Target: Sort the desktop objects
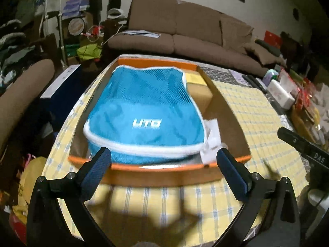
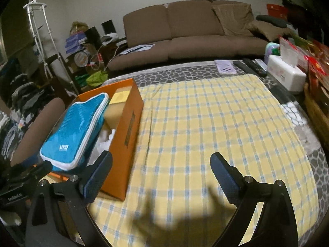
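Left wrist view: both our tools, left tool (image 1: 163, 157) and right tool (image 2: 161, 165), gape wide, empty; the blue pouch (image 1: 144, 113) overfills the orange box (image 1: 226, 111) and could snag.

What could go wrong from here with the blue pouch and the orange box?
The blue pouch lies tilted over other items and rises above the orange box rim, so it might slide or snag. The box sits near the table edge; a push from the open left gripper could shift it. The right gripper is also open, holding nothing.
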The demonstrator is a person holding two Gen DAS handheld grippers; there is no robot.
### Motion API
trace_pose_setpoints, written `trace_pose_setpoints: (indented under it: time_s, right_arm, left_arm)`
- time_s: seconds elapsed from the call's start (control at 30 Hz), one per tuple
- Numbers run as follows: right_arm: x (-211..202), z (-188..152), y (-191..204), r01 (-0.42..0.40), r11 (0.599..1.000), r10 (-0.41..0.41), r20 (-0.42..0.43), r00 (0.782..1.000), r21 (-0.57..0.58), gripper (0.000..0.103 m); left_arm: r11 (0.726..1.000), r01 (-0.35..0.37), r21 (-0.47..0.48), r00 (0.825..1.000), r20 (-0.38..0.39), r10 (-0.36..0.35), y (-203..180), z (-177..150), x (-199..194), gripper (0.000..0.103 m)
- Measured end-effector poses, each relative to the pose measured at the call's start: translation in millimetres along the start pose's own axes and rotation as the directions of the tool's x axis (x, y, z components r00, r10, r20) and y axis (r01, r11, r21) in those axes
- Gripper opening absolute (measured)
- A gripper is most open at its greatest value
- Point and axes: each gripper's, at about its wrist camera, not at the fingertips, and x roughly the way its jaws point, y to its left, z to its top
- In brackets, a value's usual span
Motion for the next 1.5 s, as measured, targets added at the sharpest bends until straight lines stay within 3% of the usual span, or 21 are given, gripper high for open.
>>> trace_pose_setpoints:
  time_s: [0.5, 1.0, 1.4, 1.5]
  right_arm:
    - [-3.1, -40.1, -3.6, 0.069, 0.997, -0.07, -0.037, 0.997, -0.026, 0.097]
    - [36.3, -66.5, -3.9, 0.141, 0.982, -0.156, -0.123, 0.98, -0.125, 0.097]
    - [65.8, -80.7, -12.6, 0.131, 0.988, -0.145, -0.208, 0.967, -0.082, 0.098]
    - [67.6, -81.1, -11.6, 0.13, 0.987, -0.146, -0.208, 0.967, -0.091, 0.103]
  left_arm:
    - [0.998, -0.064, 0.023, 0.998, -0.027, 0.065, -2.0, -37.7, 7.6, 0.103]
    - [0.993, -0.113, 0.034, 0.991, -0.063, 0.115, -3.0, -51.2, 41.7, 0.103]
    - [0.989, -0.136, 0.056, 0.985, -0.099, 0.141, -4.6, -55.8, 68.0, 0.103]
    - [0.989, -0.137, 0.051, 0.983, -0.114, 0.142, -4.4, -56.5, 73.7, 0.103]
